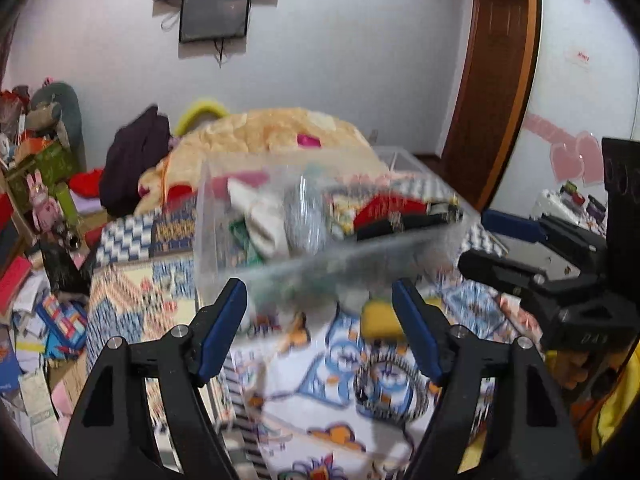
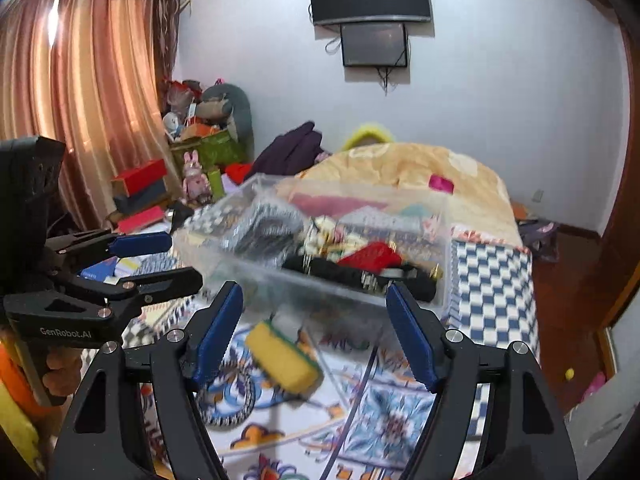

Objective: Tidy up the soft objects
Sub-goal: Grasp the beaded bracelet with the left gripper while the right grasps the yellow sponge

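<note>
Judging by how things lie, the step in hand is the gap between one pick and the next: both tools are released and empty, and one soft thing is loose on the bed.

Left to right in the left wrist view: the left gripper (image 1: 320,312) fills the lower middle of the frame, its jaws spread with nothing between the blue pads. Above it, mid-frame and blurred, sits the clear plastic bin (image 1: 224,248), already stuffed with folded cloths and soft items. The yellow sponge (image 1: 380,320) lies on the patterned bedspread (image 1: 312,392) just below the bin, near the inner edge of the right-hand pad. At the right edge, the right gripper (image 1: 500,248) comes in sideways, jaws apart and empty.

In the right wrist view the sponge sits lower centre, between the spread pads but touched by neither.

The next move, I judge, calls for centring either tool on the sponge, closing gently since it will squash, then lifting it over the bin wall.

Count: two grippers, one bin, one loose sponge; the items inside the bin are too blurred to count
</note>
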